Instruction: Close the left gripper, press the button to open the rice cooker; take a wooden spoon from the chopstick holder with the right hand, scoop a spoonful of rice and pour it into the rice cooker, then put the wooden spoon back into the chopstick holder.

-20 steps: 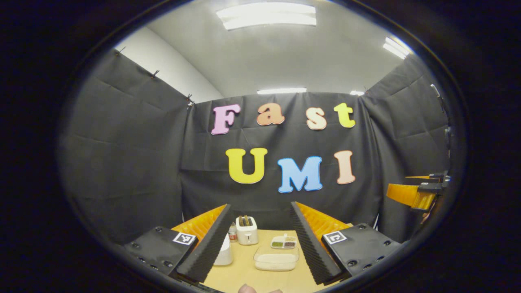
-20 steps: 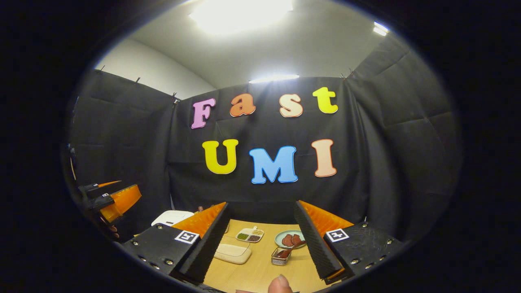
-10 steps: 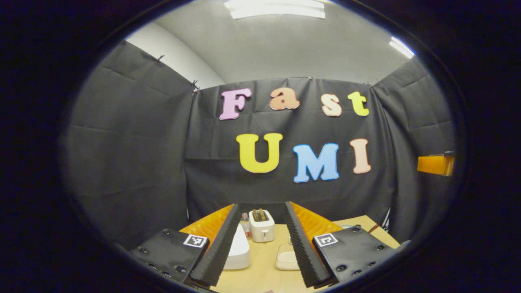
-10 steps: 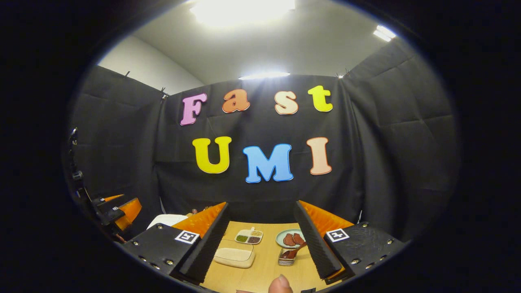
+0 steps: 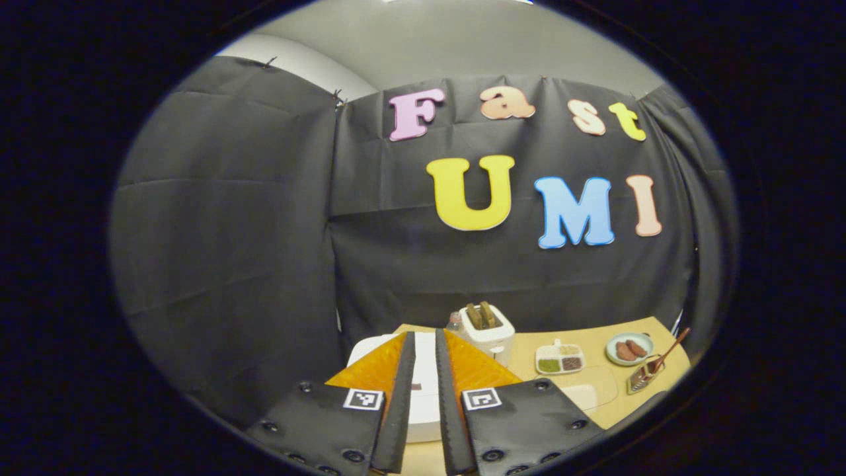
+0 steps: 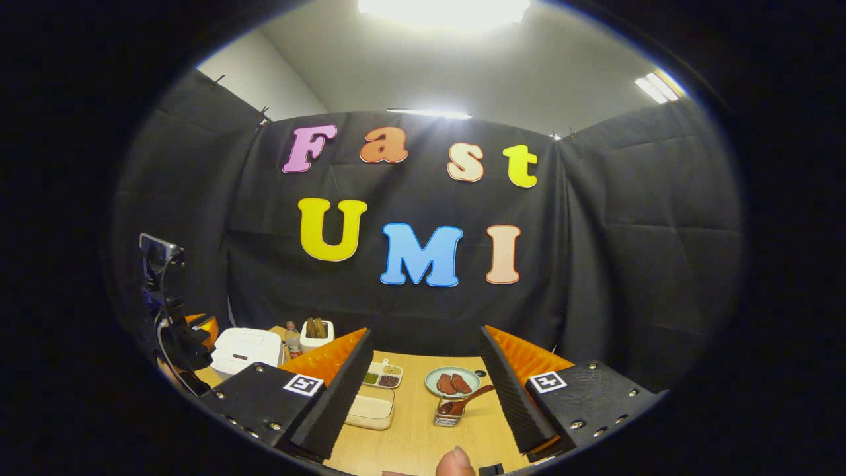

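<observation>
My left gripper [image 5: 424, 337] points at the white rice cooker [image 5: 367, 347], whose lid is down. Its fingers stand almost together, with only a thin slit between them and nothing held. My right gripper [image 6: 426, 334] hangs open and empty above the table. The rice cooker [image 6: 244, 346] also lies at the far left of the right gripper view, beside the left gripper [image 6: 198, 330]. Ahead of the right gripper a wooden spoon [image 6: 468, 398] leans in the small chopstick holder [image 6: 448, 416]. The clear rice container [image 6: 370, 408] sits to its left. The spoon [image 5: 664, 347] and holder [image 5: 640, 378] also show in the left gripper view.
A white toaster [image 5: 487, 327] with bread stands behind the cooker, a small bottle [image 5: 455, 322] beside it. A divided sauce dish [image 6: 382, 375] and a green plate of meat [image 6: 453, 382] lie mid-table. A thumb [image 6: 455, 463] shows at the bottom edge. Black cloth walls enclose the wooden table [image 6: 416, 443].
The left gripper's fingers have closed from wide apart to nearly touching while it swung left and tipped down toward the rice cooker. The right gripper view tilted down slightly; that gripper stays open.
</observation>
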The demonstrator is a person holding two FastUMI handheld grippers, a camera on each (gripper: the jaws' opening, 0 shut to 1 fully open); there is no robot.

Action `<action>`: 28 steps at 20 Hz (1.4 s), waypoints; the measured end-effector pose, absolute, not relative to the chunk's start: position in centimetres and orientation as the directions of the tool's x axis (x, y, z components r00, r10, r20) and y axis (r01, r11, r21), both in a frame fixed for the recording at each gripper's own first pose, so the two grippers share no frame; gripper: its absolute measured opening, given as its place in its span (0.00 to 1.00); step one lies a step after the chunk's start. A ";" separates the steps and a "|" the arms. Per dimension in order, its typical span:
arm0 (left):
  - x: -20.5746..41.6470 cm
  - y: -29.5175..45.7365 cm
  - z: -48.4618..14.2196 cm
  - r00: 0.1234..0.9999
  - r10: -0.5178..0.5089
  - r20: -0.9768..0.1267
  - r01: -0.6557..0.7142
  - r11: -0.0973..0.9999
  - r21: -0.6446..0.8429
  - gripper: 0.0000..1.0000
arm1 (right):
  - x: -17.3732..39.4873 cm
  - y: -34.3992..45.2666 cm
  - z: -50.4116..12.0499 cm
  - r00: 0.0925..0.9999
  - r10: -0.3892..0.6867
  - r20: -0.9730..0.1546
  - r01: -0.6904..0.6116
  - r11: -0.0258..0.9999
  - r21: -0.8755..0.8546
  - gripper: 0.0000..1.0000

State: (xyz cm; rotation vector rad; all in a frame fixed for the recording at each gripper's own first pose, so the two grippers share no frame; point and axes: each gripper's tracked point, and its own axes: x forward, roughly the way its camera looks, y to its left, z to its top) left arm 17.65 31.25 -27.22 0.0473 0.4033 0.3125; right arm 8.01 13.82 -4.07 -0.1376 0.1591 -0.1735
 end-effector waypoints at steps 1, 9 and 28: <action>18.3 32.3 -28.7 0.856 0.326 -0.402 -0.304 0.945 0.119 0.25 | 8.3 14.0 -3.5 0.972 -0.196 -0.132 0.174 0.972 -0.160 0.98; 22.4 36.2 -40.7 0.722 0.348 -0.598 -0.369 0.925 0.093 0.09 | 9.4 15.9 -3.9 0.965 -0.216 -0.150 0.178 0.957 -0.231 0.98; 20.9 36.0 -46.1 0.641 0.309 -0.702 -0.395 0.918 0.043 0.09 | 9.1 17.4 -5.1 0.960 -0.196 -0.200 0.154 0.966 -0.206 0.98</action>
